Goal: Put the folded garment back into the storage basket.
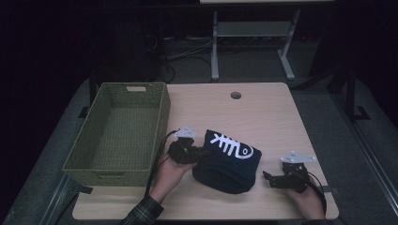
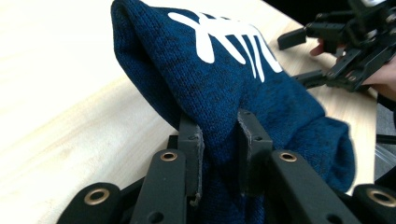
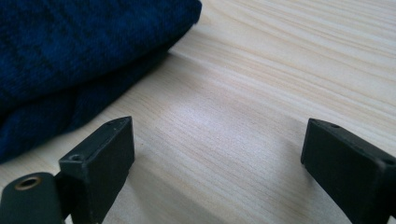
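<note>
A folded dark blue knit garment (image 1: 230,161) with a white fish-skeleton print lies on the wooden table (image 1: 263,112), near its front. My left gripper (image 1: 202,154) comes in from the garment's left side. In the left gripper view its two pads pinch a raised fold of the blue knit (image 2: 243,79), so the left gripper (image 2: 219,135) is shut on it. My right gripper (image 1: 267,178) rests to the right of the garment, its jaws wide open and pointing at it. The right gripper view has bare wood between the jaws of my right gripper (image 3: 217,149), and the garment's edge (image 3: 70,56) lies just ahead.
An empty green woven basket (image 1: 162,122) stands on the left part of the table, right beside my left hand. A round cable hole (image 1: 235,95) sits near the table's far edge. Beyond the table are a desk frame and cables on the floor.
</note>
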`<state>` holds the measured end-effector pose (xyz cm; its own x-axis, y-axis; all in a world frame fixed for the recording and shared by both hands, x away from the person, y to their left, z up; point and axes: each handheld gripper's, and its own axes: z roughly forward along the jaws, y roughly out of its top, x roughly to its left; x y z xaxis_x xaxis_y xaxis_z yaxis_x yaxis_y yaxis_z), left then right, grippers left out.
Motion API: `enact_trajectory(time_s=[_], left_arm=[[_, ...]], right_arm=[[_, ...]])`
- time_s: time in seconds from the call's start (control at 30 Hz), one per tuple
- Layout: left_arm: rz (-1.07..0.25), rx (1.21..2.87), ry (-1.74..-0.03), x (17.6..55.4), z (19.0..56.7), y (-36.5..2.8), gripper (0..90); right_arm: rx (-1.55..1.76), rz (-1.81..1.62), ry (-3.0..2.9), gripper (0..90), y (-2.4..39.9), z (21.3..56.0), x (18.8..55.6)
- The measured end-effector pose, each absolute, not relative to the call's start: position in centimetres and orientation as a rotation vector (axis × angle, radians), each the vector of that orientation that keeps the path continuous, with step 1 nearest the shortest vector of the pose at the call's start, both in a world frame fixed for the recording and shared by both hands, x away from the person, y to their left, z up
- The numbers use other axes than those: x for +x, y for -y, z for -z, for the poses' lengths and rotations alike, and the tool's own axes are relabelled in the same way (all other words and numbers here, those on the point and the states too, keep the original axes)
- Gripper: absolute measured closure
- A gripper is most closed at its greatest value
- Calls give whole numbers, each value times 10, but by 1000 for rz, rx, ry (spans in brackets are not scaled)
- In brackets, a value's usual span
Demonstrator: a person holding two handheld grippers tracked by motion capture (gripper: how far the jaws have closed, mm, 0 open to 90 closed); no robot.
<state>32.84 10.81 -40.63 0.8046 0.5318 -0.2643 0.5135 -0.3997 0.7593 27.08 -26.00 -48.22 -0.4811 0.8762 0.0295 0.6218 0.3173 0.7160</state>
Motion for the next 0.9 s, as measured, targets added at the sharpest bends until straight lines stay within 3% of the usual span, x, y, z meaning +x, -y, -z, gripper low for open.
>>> enact_trajectory(time_s=[0.9], left_arm=[[-51, 2008, -680, 328, 340, -131, 760]], right_arm=[[1334, -962, -2224, 95, 260, 482, 271]])
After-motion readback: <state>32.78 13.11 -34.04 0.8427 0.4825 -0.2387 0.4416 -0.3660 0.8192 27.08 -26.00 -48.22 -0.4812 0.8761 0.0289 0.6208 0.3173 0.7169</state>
